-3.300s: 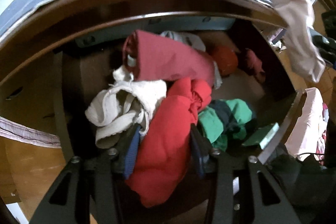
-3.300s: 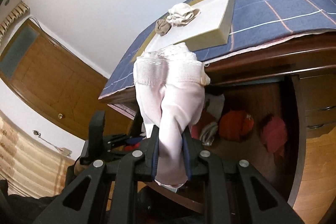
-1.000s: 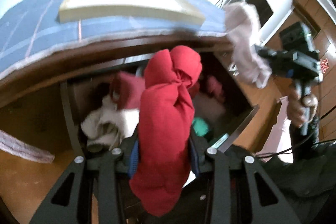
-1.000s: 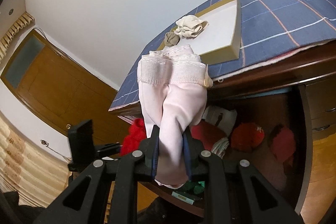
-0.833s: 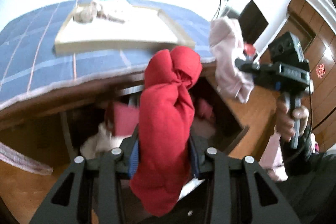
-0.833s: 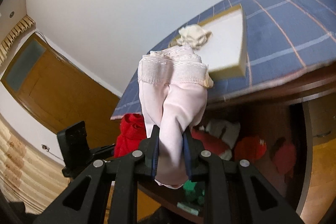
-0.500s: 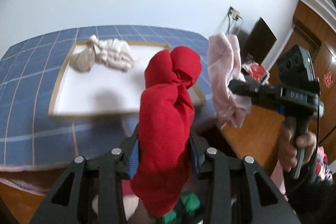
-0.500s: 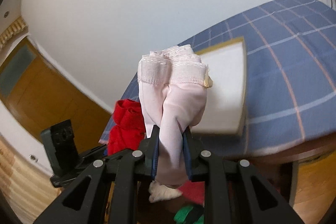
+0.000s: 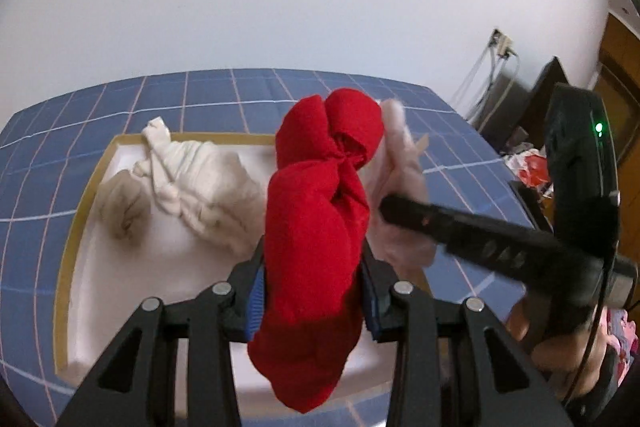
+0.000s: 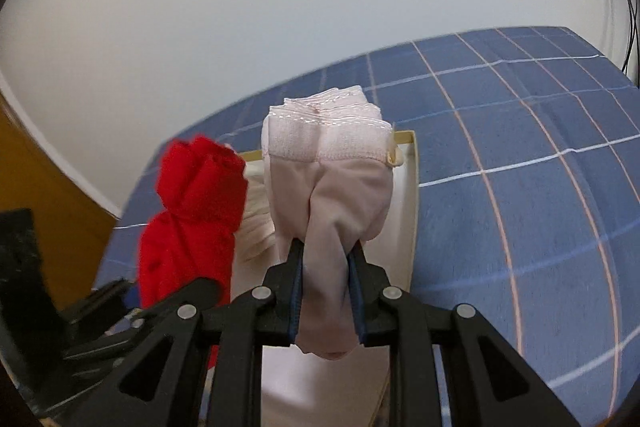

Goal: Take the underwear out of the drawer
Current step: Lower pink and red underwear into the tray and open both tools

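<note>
My left gripper (image 9: 312, 279) is shut on a rolled red underwear (image 9: 320, 219) and holds it above a white tray (image 9: 80, 239) with a tan rim. My right gripper (image 10: 326, 279) is shut on a folded pale pink underwear (image 10: 332, 179), also over the tray (image 10: 404, 203). In the left wrist view the right gripper and its pink piece (image 9: 400, 183) are just right of the red one. In the right wrist view the red piece (image 10: 196, 211) hangs at the left. A cream knotted underwear (image 9: 192, 187) and a beige piece (image 9: 120, 207) lie in the tray. The drawer is out of view.
The tray sits on a blue checked cloth (image 10: 520, 167) that covers the table top. A white wall stands behind. At the right of the left wrist view are cables (image 9: 492, 75), a dark object and wooden doors (image 9: 624, 67).
Both grippers have risen from the open drawer to above the table top and come over the tray, each keeping its garment. The drawer has dropped out of view.
</note>
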Tool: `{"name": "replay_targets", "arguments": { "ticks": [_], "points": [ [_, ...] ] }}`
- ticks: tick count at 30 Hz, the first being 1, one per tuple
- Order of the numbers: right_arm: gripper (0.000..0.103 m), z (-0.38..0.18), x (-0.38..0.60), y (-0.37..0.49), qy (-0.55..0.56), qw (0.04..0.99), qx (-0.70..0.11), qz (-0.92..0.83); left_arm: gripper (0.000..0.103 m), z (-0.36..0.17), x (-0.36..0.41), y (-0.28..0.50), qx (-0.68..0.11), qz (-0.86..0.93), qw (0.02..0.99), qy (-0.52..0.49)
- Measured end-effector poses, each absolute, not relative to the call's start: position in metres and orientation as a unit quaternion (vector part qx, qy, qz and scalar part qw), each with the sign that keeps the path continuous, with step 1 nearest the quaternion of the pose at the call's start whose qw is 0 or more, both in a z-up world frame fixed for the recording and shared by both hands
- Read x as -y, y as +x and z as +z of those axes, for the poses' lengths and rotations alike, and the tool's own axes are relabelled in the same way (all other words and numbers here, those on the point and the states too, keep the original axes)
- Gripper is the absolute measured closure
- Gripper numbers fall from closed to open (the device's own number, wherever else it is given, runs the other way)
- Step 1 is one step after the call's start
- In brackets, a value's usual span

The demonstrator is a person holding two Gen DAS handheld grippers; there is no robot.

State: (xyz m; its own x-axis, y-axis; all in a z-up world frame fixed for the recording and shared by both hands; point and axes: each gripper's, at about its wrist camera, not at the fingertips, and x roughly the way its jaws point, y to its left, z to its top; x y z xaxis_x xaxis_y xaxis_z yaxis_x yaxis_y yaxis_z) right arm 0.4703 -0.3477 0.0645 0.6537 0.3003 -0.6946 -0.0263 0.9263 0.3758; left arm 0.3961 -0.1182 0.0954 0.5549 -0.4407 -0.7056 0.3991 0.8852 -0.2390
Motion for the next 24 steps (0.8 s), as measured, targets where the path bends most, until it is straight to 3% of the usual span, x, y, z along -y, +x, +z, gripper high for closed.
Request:
{"name": "replay_targets", "arguments": {
  "ticks": [10, 24],
  "points": [
    [0.08, 0.04, 0.346, 0.516, 0.156, 0.879, -0.446, 0.067, 0.065, 0.061, 0.139, 0.458, -0.441, -0.194, 0.875, -0.041],
    [0.077, 0.03, 0.358, 0.532, 0.194, 0.872, -0.442, 0.081, 0.061, 0.049, 0.15, 0.468, -0.439, -0.155, 0.885, -0.015]
  ]
}}
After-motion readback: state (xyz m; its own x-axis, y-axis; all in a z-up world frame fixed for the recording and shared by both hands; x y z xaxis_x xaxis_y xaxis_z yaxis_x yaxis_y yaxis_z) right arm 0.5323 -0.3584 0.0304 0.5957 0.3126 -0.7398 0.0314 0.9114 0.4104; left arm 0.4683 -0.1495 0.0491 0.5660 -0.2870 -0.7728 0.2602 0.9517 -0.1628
